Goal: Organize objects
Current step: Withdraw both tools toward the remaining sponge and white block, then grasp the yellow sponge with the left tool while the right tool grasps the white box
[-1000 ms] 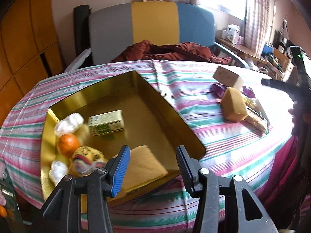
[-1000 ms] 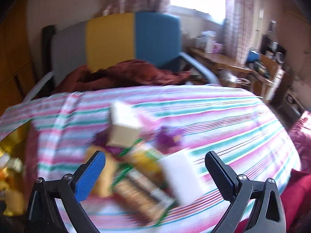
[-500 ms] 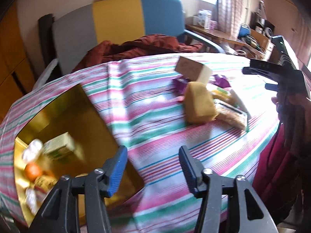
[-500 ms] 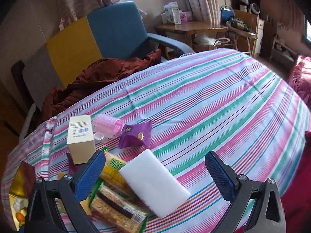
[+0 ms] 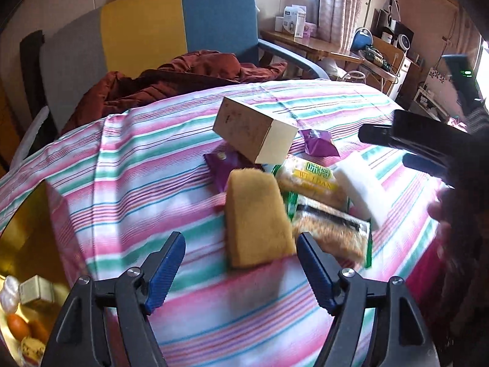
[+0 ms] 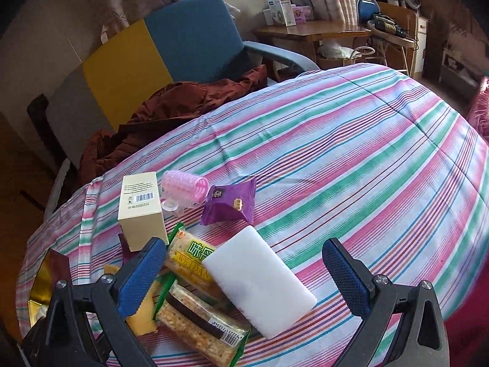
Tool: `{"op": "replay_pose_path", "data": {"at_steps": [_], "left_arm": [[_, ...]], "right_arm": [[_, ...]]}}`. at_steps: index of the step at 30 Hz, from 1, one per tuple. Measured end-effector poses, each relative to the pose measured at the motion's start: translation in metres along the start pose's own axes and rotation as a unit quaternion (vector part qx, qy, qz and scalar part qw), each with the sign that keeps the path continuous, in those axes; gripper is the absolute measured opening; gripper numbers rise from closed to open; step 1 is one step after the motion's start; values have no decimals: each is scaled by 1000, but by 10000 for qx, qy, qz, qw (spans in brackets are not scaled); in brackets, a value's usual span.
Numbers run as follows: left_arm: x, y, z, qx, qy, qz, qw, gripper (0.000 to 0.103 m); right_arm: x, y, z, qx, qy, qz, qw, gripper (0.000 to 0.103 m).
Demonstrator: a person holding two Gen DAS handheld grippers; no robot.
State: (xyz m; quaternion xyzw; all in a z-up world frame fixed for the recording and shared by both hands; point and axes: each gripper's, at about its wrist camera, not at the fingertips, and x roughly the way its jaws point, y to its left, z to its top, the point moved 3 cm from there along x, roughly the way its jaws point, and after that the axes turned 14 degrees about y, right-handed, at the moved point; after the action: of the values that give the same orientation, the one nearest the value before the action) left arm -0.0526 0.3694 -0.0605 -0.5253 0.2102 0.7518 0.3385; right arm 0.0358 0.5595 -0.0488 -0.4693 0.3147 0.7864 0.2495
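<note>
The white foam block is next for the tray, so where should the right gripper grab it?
Across its two long edges, coming from above: the white foam block lies flat between the open right gripper fingers, top bare, one edge against the snack packets.

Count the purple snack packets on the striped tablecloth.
2: one purple packet beside the pink hair roller; another purple packet partly under the beige box. More may be hidden.

Each black tool (image 5: 240, 264) (image 6: 244, 270) has blue ribbed pads (image 5: 165, 270) and silver screws.
</note>
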Motion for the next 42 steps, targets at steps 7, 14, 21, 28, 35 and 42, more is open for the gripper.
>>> {"op": "replay_pose_path", "data": {"at_steps": [7, 14, 21, 28, 35, 42], "left_arm": [[31, -8, 25, 4, 157, 38, 9999, 76], [60, 7, 22, -355, 417, -599, 9967, 51], [38, 9, -5, -542, -6, -483, 9974, 49], [39, 8, -29, -215, -166, -503, 9984, 49], [43, 13, -29, -306, -129, -764, 9965, 50], [45, 14, -29, -329, -183, -855, 9956, 51]], "right_arm": [[2, 0, 0, -25, 61, -37, 10000, 103], [4, 2, -1, -89, 102, -83, 9999, 103], [12, 16, -5, -397, 225, -183, 9988, 103], [15, 39, -9, -785, 404, -1, 9961, 103], [31, 90, 30, -1447, 607, 224, 9874, 103], [83, 126, 59, -1869, 1076, -33, 9765, 101]]}}
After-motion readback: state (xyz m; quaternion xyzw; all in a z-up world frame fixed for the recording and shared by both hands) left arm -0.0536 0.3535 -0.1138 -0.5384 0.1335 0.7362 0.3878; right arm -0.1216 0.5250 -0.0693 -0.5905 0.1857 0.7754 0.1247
